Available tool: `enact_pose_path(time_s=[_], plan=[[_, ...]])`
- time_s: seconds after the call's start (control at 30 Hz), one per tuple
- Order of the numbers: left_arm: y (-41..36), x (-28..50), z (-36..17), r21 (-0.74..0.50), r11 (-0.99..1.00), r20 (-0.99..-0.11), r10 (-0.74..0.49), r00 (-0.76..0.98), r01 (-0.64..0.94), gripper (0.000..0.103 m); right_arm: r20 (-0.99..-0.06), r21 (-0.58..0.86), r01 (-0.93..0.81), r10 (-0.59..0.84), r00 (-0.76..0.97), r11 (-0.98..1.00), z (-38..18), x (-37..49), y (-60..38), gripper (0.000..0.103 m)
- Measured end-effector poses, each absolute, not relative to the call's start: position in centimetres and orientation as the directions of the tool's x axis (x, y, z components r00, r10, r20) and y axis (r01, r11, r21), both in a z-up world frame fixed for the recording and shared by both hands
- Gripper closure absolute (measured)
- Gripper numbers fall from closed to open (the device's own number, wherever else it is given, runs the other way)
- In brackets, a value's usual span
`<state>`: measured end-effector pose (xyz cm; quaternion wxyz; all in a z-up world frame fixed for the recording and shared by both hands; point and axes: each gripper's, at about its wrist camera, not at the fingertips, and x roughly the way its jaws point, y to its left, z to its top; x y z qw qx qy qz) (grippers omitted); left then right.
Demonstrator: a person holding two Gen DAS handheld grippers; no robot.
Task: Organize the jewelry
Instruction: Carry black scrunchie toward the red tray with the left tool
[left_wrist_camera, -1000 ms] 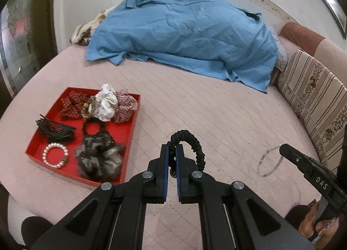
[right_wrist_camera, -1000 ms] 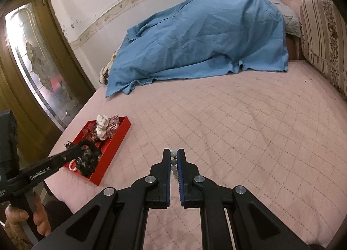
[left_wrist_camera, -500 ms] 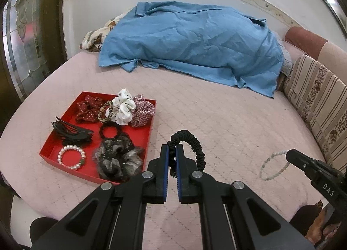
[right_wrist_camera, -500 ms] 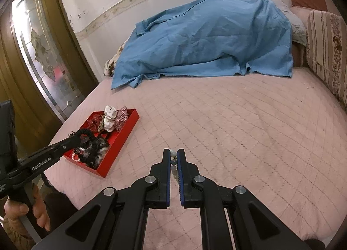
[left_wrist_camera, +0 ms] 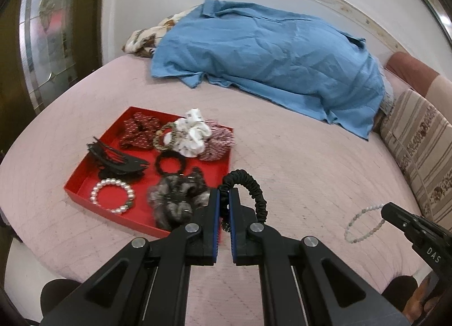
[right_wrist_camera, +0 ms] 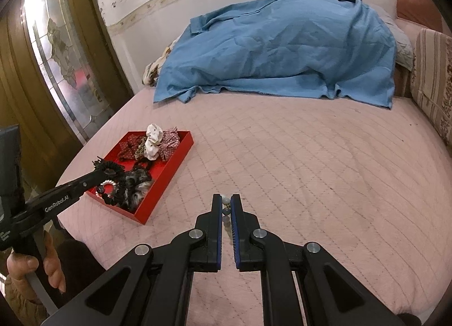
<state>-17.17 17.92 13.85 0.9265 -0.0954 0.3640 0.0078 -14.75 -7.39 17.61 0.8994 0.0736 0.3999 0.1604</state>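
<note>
My left gripper (left_wrist_camera: 224, 196) is shut on a black scrunchie (left_wrist_camera: 248, 184) and holds it above the near right corner of a red tray (left_wrist_camera: 84, 182). The tray lies on the pink bed and holds a pearl bracelet (left_wrist_camera: 113, 196), a black claw clip (left_wrist_camera: 115, 160), a black hair tie (left_wrist_camera: 169, 163), a grey furry scrunchie (left_wrist_camera: 175, 199) and several fabric scrunchies (left_wrist_camera: 192, 134). My right gripper (right_wrist_camera: 226, 203) is shut on a pale bead bracelet (right_wrist_camera: 226, 208), which also shows in the left wrist view (left_wrist_camera: 364, 224). The tray shows in the right wrist view (right_wrist_camera: 180, 150) too.
A blue sheet (left_wrist_camera: 271, 54) covers a heap at the far side of the bed. Striped cushions (left_wrist_camera: 418, 139) line the right edge. A glass-panelled door (right_wrist_camera: 56, 52) stands to the left. The bed edge runs just below the tray.
My left gripper has moved left towards the tray with the black scrunchie. My right gripper has risen a little and drawn nearer the tray with the bead bracelet.
</note>
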Motion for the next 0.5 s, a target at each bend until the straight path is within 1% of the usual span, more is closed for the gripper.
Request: enact_pose_path(time_s=[0.2,0.5], plan=[[20.7,-16.9,14.1,-0.174,0.977,-0.663,-0.025,0.749,-0.122,0.097,-0.699,0.244,-0.269,0.361,0.617,0.932,18.1,-14.1,-5.2,0.096],[23.1,-13.9,14.3,-0.189,0.975,-0.641,-0.031,0.767,-0.119,0.097,-0.705,0.233,-0.317,0.384,0.596,0.919,19.0,-12.4,-2.4,0.096]])
